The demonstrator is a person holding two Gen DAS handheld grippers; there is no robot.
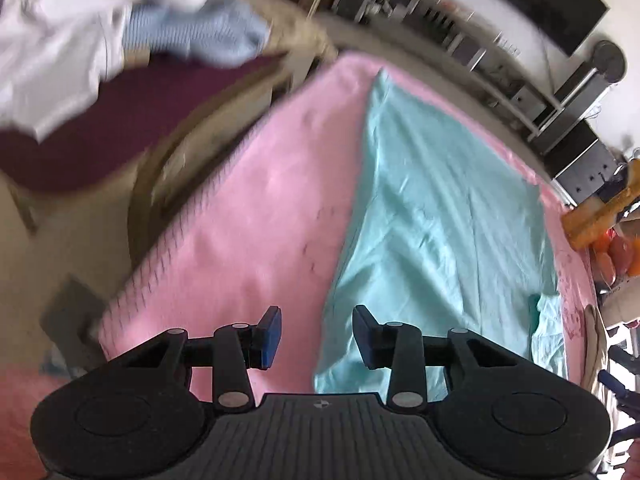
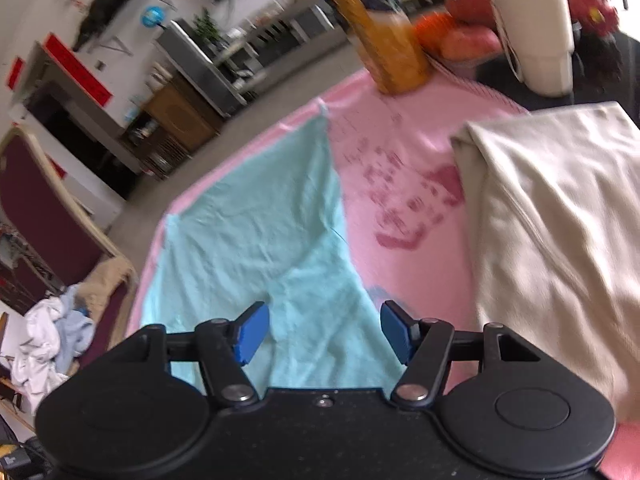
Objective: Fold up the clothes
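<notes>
Nearest my left lens sits the ribbed black housing of the left gripper [image 1: 316, 336], with a small round emblem at its centre that I cannot read. Its blue-padded fingers [image 1: 269, 338] stand apart with nothing between them, above the near left edge of the teal garment [image 1: 432, 216]. That garment is thin, matte and finely creased, lying flat as a long strip on the pink cloth [image 1: 248, 216] that covers the table. The pink cloth looks soft and smooth, with a ribbed or fringed edge on its left side.

On my right view, the right gripper [image 2: 324, 334] has a smoother, speckled black body with a metal screw at its centre. Its fingers are also spread wide and hold nothing, hovering over the near end of the teal garment, which narrows toward the far table edge. Dark red printed marks [image 2: 404, 208] show on the pink cloth to its right; they are too blurred for me to read. Beyond them lies a cream garment [image 2: 556, 216], thicker, folded, with a stitched seam.

At the far edge stand an orange package [image 2: 384, 40] and a white container [image 2: 532, 36] with a green top; their labels are blurred. Off the table, a maroon chair [image 1: 132, 120] holds a rumpled pile of white and pale blue clothes [image 1: 120, 32].
</notes>
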